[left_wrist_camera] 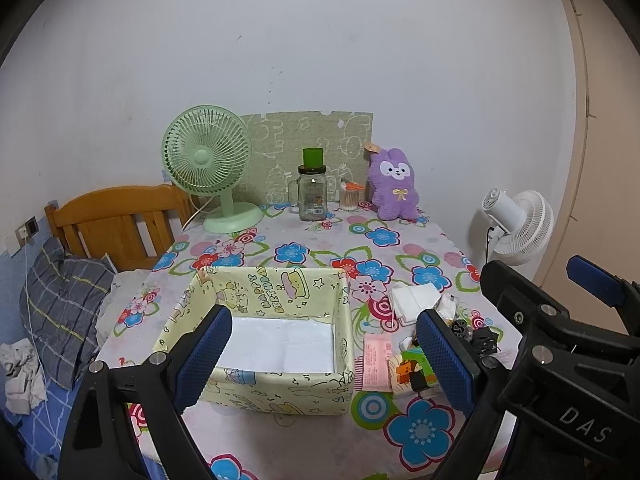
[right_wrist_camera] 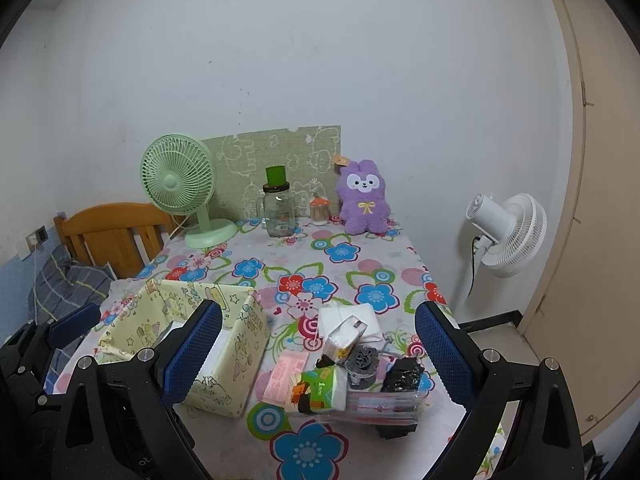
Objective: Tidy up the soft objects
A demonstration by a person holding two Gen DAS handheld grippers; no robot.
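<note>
A pale yellow cartoon-print storage box (left_wrist_camera: 280, 292) (right_wrist_camera: 244, 344) stands open on the floral tablecloth, holding only a white liner. To its right lies a heap of soft items: a green tissue pack (right_wrist_camera: 316, 394) (left_wrist_camera: 410, 368), a pink packet (right_wrist_camera: 282, 372) (left_wrist_camera: 377, 360), folded white tissues (right_wrist_camera: 360, 318) (left_wrist_camera: 412, 300), a grey fabric flower (right_wrist_camera: 362, 360) and black crumpled fabric (right_wrist_camera: 402, 374). A purple plush rabbit (left_wrist_camera: 393, 186) (right_wrist_camera: 364, 200) sits at the table's back. My left gripper (left_wrist_camera: 324, 356) hovers open over the box's near side. My right gripper (right_wrist_camera: 318, 354) is open above the heap.
At the back stand a green desk fan (left_wrist_camera: 208, 168), a glass jar with a green lid (left_wrist_camera: 313, 190), a cotton-swab tub (left_wrist_camera: 350, 196) and a green patterned board (left_wrist_camera: 308, 140). A white floor fan (right_wrist_camera: 508, 236) is beyond the right table edge. A wooden headboard (left_wrist_camera: 116, 224) and pillow are left.
</note>
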